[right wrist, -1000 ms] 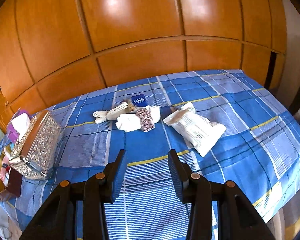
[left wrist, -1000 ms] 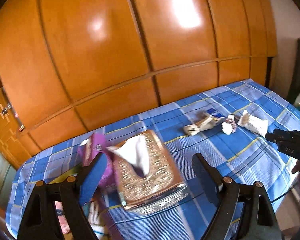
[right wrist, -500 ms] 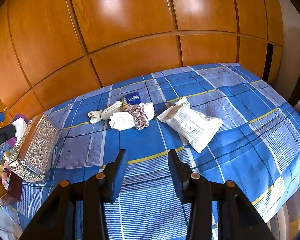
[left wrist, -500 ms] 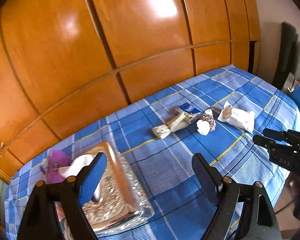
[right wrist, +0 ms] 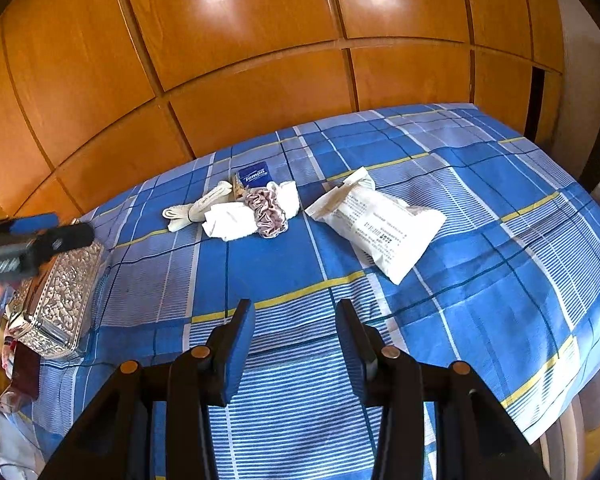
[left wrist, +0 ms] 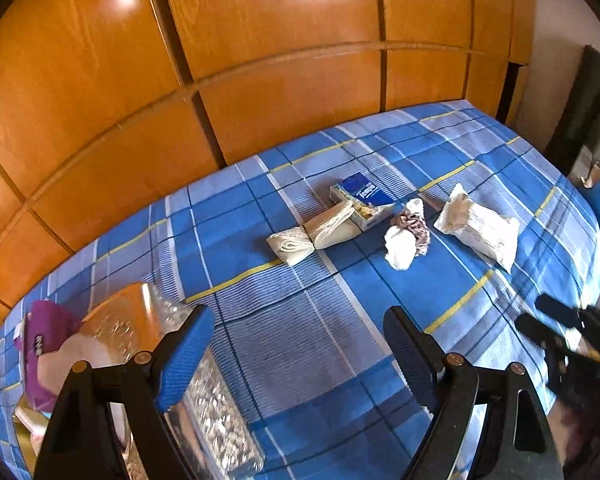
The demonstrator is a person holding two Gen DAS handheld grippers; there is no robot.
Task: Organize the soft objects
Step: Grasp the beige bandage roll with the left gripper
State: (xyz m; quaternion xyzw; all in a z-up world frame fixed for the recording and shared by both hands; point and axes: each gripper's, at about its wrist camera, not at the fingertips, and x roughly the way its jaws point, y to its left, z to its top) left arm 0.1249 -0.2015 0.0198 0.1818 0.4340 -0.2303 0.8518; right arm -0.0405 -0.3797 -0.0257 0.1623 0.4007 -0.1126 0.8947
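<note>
On the bed's blue plaid cover (right wrist: pixel 480 280), left to right: silver tissue box (right wrist: pixel 58 300), rolled cream socks (right wrist: pixel 196 208), Tempo tissue pack (right wrist: pixel 254 174), white cloth with scrunchie (right wrist: pixel 266 210), white packet (right wrist: pixel 380 228). Left claw (left wrist: pixel 300 356) gapes wide, empty; right claw (right wrist: pixel 296 344) stands partly apart, empty.

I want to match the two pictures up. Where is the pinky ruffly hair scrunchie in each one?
Left wrist view: the scrunchie lies right of centre, wrapped round a white cloth roll, left of the white packet.
Right wrist view: the scrunchie sits above centre, a little left, round the same roll.
Shared landmark: the blue tissue pack just behind it, also at.
</note>
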